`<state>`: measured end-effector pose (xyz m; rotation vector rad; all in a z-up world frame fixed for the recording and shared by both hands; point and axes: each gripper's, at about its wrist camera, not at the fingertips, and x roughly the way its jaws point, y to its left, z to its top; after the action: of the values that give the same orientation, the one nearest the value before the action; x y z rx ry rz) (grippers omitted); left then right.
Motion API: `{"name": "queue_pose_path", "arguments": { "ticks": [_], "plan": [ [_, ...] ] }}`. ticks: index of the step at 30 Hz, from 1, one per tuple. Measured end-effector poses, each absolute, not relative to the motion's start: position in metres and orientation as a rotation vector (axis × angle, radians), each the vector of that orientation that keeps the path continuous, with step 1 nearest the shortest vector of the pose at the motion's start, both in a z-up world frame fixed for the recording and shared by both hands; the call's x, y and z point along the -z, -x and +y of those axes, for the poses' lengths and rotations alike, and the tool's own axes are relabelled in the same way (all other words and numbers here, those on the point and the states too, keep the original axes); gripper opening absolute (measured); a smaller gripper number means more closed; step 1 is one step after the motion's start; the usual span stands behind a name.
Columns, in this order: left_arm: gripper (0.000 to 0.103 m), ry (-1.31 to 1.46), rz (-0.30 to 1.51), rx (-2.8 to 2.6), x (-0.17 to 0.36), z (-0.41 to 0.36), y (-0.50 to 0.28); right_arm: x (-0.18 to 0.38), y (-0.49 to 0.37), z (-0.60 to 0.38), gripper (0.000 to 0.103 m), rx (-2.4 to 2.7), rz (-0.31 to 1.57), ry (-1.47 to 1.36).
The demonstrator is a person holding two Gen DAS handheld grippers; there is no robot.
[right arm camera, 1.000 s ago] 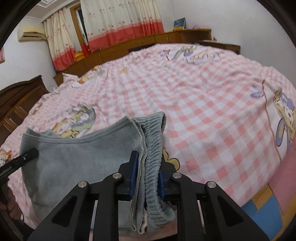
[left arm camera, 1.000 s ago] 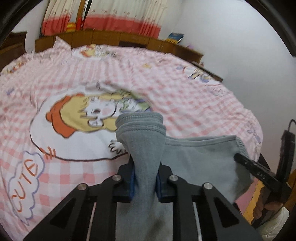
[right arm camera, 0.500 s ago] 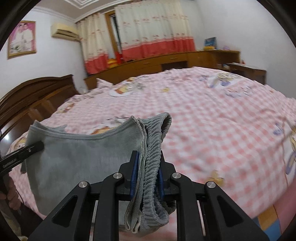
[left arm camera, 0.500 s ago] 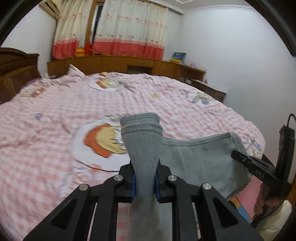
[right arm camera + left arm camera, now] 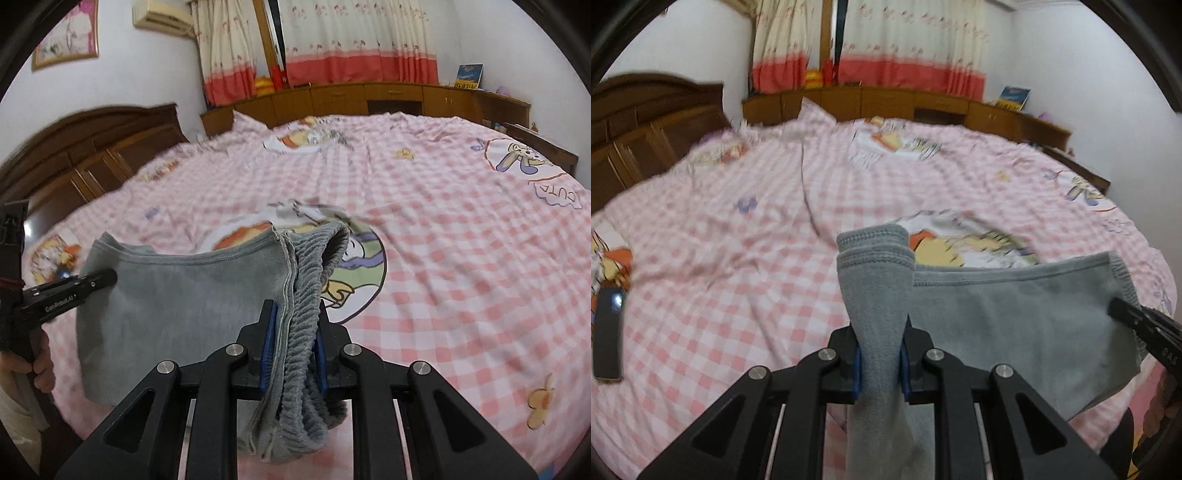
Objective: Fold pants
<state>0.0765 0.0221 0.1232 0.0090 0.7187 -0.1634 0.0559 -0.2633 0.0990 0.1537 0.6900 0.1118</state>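
- Pink-and-white checked bedspread [image 5: 746, 258] with cartoon prints covers a wide bed that fills both wrist views; a dark wooden headboard [image 5: 92, 147] stands at its far left edge, and a low wooden cabinet [image 5: 369, 98] runs along the far wall under red-hemmed curtains [image 5: 351, 40].
- Grey pants [image 5: 1015, 314] hang in the air above the near edge of the bed, stretched between the two grippers (a taut top hem runs from one to the other).
- The left gripper [image 5: 878, 363] is clenched on one end of the pants: a folded band of grey cloth rises upright between its blue pads [image 5: 856, 373], and more cloth hangs below them.
- The right gripper [image 5: 293, 347] is clamped on the other end, where the ribbed waistband is bunched between its blue pads [image 5: 269, 343], with a loop of ribbed cloth sagging beneath.
- In the left wrist view the right gripper's black finger shows at the right edge, touching the pants' far corner.
- In the right wrist view the left gripper's black finger touches the pants' left corner, and a hand [image 5: 38, 365] grips its handle at the left edge.
- A dark flat phone [image 5: 607, 332] lies on the bedspread near its left edge, well apart from the pants.
- A framed picture [image 5: 66, 35] and an air conditioner [image 5: 162, 14] hang on the far wall.
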Motion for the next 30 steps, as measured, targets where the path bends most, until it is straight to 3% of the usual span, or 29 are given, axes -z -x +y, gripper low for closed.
{"name": "queue_pose_path", "arguments": {
  "ticks": [6, 8, 10, 14, 17, 25, 28, 30],
  "plan": [
    [0.018, -0.018, 0.799, 0.169, -0.077, 0.03, -0.114, -0.058, -0.085, -0.272, 0.02, -0.065, 0.78, -0.165],
    [0.022, -0.018, 0.819, 0.164, -0.063, 0.032, -0.121, -0.042, -0.092, -0.274, 0.028, -0.047, 0.81, -0.15],
    [0.031, -0.029, 0.833, 0.147, -0.052, 0.033, -0.126, -0.029, -0.097, -0.276, 0.033, -0.045, 0.84, -0.146],
    [0.069, -0.062, 0.833, 0.078, -0.036, 0.039, -0.132, -0.017, -0.101, -0.283, 0.039, -0.062, 0.855, -0.184],
    [0.075, -0.013, 0.843, 0.08, -0.033, 0.049, -0.134, -0.016, -0.101, -0.286, 0.039, -0.071, 0.853, -0.195],
    [0.069, 0.032, 0.82, 0.078, -0.077, 0.045, -0.107, -0.061, -0.082, -0.287, 0.039, -0.044, 0.777, -0.17],
    [0.06, 0.028, 0.761, 0.137, -0.097, 0.032, -0.093, -0.081, -0.079, -0.283, 0.039, -0.079, 0.732, -0.163],
    [0.039, 0.038, 0.746, 0.175, -0.103, 0.024, -0.093, -0.085, -0.085, -0.277, 0.039, -0.121, 0.728, -0.155]
  ]
}}
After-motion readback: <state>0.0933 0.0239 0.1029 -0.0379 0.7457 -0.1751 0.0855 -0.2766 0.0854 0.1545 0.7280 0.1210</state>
